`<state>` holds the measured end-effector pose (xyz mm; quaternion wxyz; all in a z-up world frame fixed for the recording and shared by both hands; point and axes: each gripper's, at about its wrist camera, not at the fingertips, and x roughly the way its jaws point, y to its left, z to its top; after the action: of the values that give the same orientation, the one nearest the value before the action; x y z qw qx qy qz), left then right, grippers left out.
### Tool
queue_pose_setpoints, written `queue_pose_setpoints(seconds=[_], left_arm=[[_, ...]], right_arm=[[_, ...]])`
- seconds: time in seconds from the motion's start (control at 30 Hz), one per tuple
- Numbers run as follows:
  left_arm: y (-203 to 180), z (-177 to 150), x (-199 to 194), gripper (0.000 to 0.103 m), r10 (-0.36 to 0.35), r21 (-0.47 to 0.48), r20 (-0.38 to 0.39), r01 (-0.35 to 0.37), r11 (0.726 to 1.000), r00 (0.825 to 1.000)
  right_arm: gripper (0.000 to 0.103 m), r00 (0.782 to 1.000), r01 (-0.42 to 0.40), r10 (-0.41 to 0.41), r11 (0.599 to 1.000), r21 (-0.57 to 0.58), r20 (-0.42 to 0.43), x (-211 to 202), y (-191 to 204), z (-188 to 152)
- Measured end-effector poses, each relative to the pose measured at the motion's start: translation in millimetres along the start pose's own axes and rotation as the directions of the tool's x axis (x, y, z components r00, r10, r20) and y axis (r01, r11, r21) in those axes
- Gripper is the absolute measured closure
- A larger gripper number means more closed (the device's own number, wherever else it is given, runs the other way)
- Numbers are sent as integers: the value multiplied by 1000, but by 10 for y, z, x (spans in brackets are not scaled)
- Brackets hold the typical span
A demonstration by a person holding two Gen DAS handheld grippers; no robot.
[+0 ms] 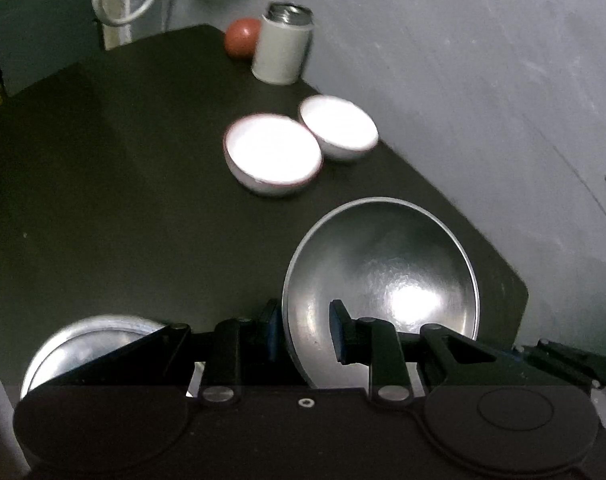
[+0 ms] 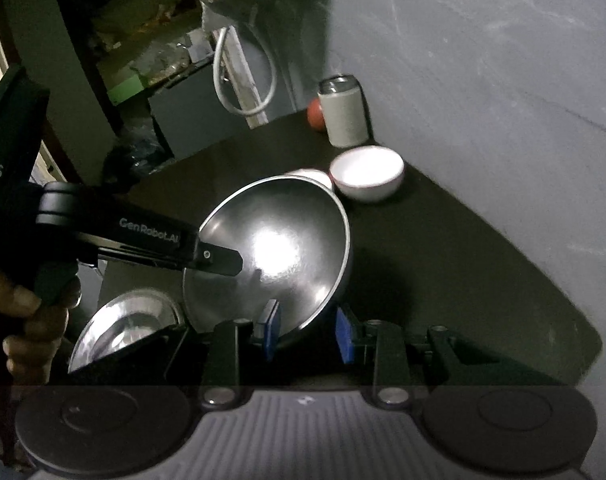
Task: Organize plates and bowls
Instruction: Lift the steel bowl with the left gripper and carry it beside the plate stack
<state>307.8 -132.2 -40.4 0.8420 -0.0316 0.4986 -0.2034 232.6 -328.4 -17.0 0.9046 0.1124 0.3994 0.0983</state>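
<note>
My left gripper (image 1: 307, 330) straddles the near rim of a large steel bowl (image 1: 399, 276), one pad outside and one inside, and holds it tilted above the dark table (image 1: 103, 184). The same bowl (image 2: 279, 248) shows in the right wrist view with the left gripper's finger on its left rim. My right gripper (image 2: 307, 330) is open just under and in front of that bowl, not touching it. Two white bowls (image 1: 273, 152) (image 1: 339, 126) sit side by side near the wall. A second steel bowl (image 1: 91, 344) (image 2: 127, 320) lies at the near left.
A white-sleeved steel can (image 1: 283, 46) and a red ball (image 1: 243, 36) stand at the table's far corner against the grey wall (image 1: 483, 60). A white cable loop (image 2: 239, 76) and cluttered shelves (image 2: 143, 48) lie beyond the table's far edge.
</note>
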Motion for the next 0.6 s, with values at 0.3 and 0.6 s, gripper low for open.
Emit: queue_pose_setpoints(seconds=[0.3,0.6], left_arm=[[-47,-175,16,76,7,8,-48,-7,1000,999],[-64,-175,72,76,42,-1,-59,-42,999,997]], right_arm=[[69,998,8,-7,1000,7,-56,-125,-74,-195],[69,994,-18,15,999,-30,-107,-28,-92,-171]])
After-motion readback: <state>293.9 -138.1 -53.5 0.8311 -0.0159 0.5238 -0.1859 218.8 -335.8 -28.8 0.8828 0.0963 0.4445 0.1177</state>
